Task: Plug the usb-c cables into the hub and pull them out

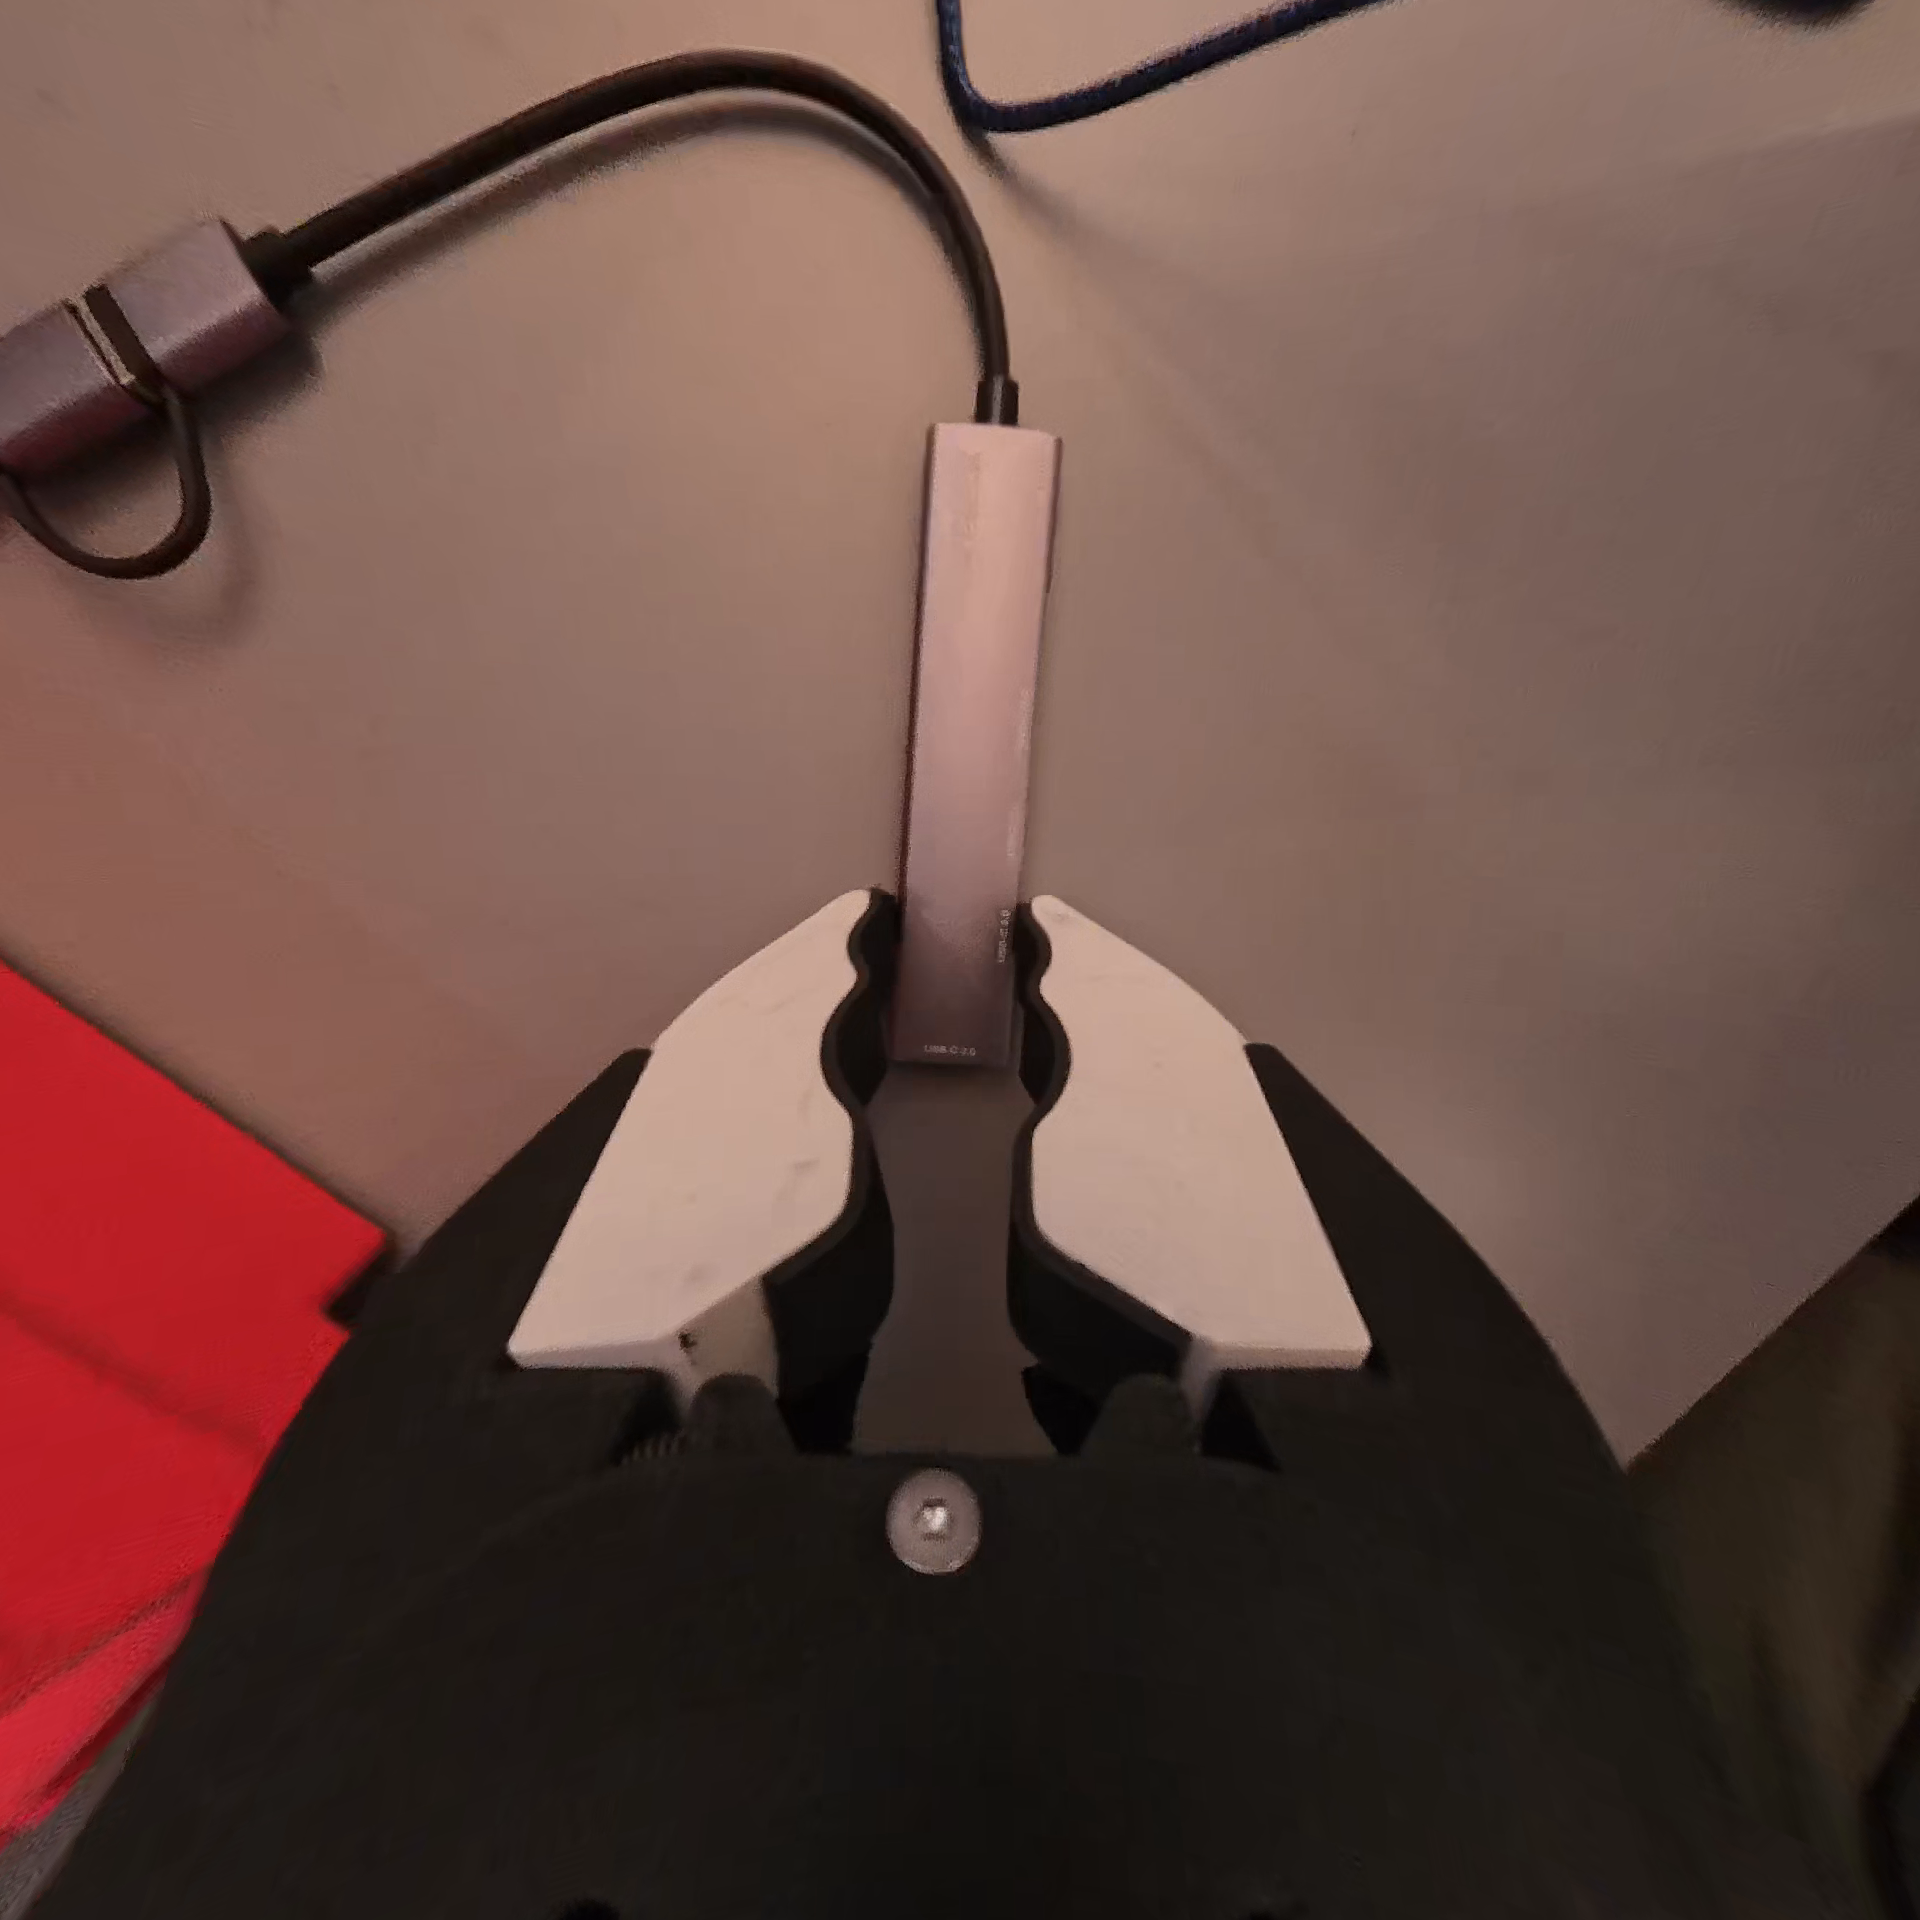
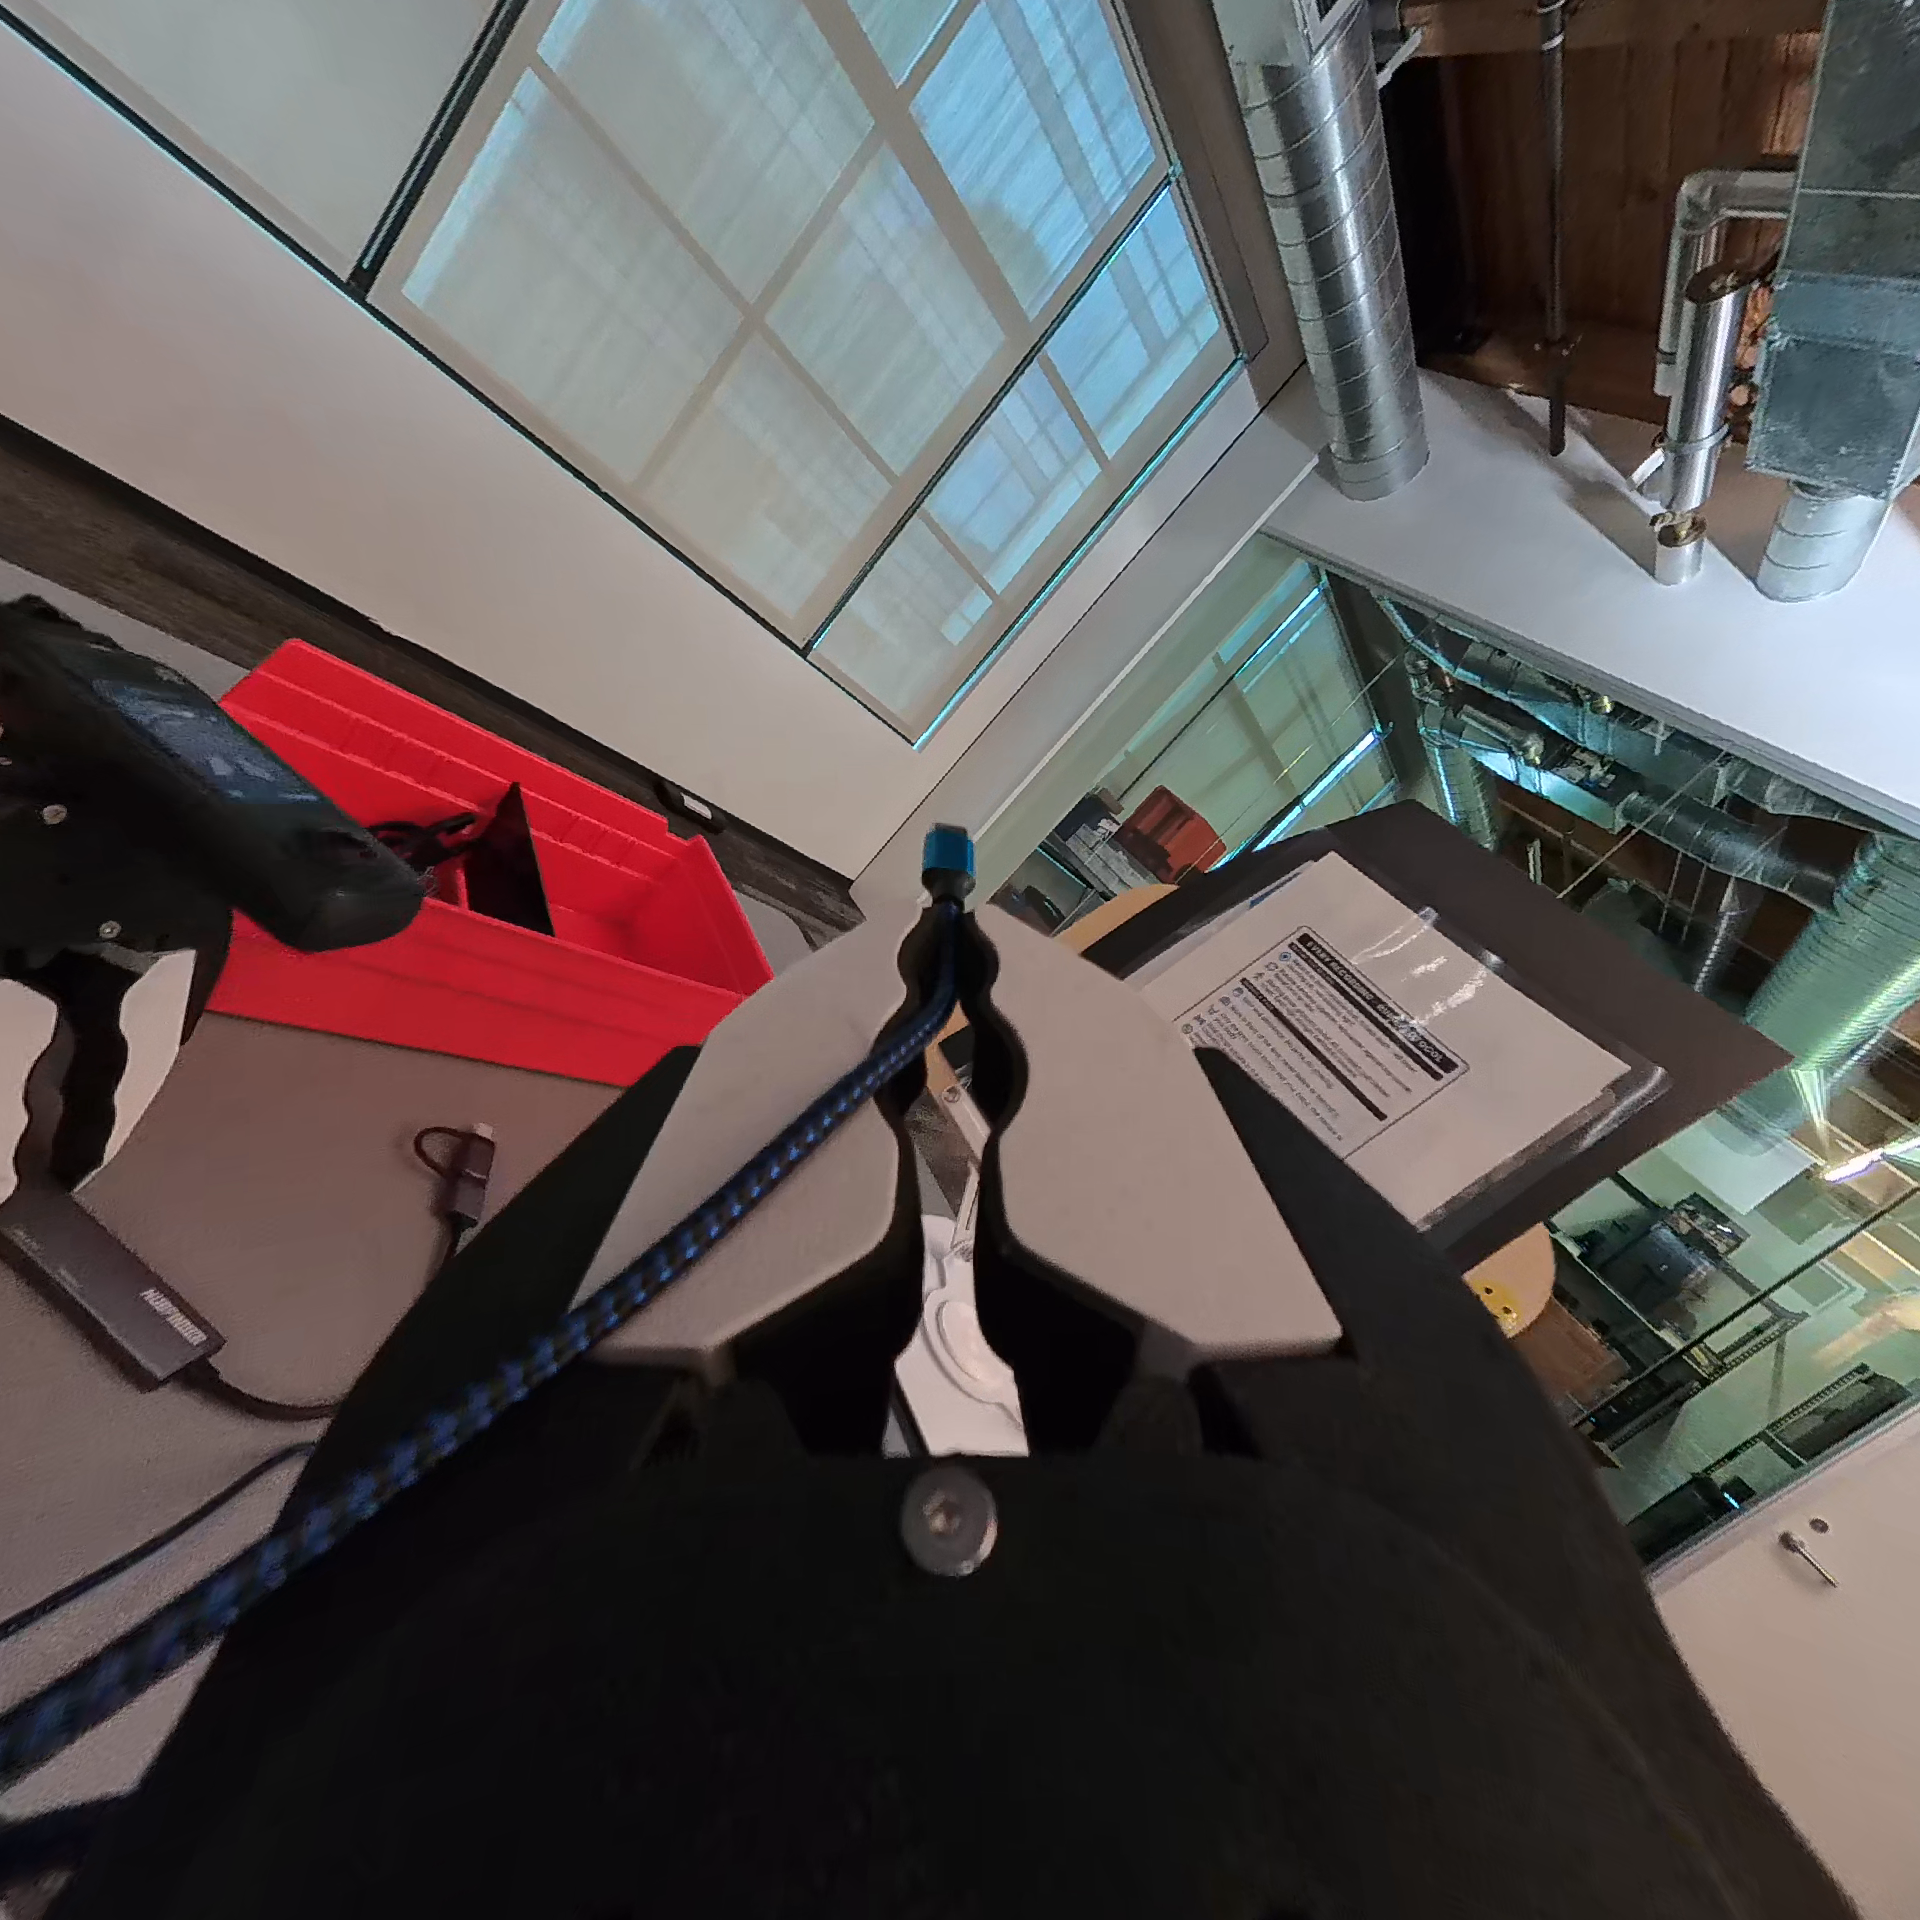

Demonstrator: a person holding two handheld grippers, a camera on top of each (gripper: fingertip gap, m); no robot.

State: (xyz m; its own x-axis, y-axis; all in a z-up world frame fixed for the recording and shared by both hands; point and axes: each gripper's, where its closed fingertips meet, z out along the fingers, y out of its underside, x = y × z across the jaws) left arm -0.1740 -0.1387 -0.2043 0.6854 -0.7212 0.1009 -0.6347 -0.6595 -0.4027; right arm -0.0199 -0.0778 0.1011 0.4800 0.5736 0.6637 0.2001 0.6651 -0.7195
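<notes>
A slim grey USB hub (image 1: pixel 982 727) lies on the grey table, its black lead (image 1: pixel 727 99) curving left to a grey plug with an adapter (image 1: pixel 135 343). My left gripper (image 1: pixel 961 935) is shut on the hub's near end, a fingertip on each side. My right gripper (image 2: pixel 951 925) is raised and tilted toward the room, shut on a blue braided cable (image 2: pixel 623 1288) just behind its blue USB-C plug (image 2: pixel 948 850), which sticks out past the fingertips. The hub (image 2: pixel 104 1299) and the left gripper (image 2: pixel 156 831) also show at the left of the right wrist view.
A red bin (image 2: pixel 499 935) stands on the table to the left of the hub and shows in the left wrist view (image 1: pixel 135 1299). The blue cable (image 1: pixel 1039 104) loops at the far side. The table edge (image 1: pixel 1714 1382) runs at lower right. A dark board with a paper sheet (image 2: pixel 1455 1029) stands beyond. Spacing between my two grippers at the tips: around 35 centimeters.
</notes>
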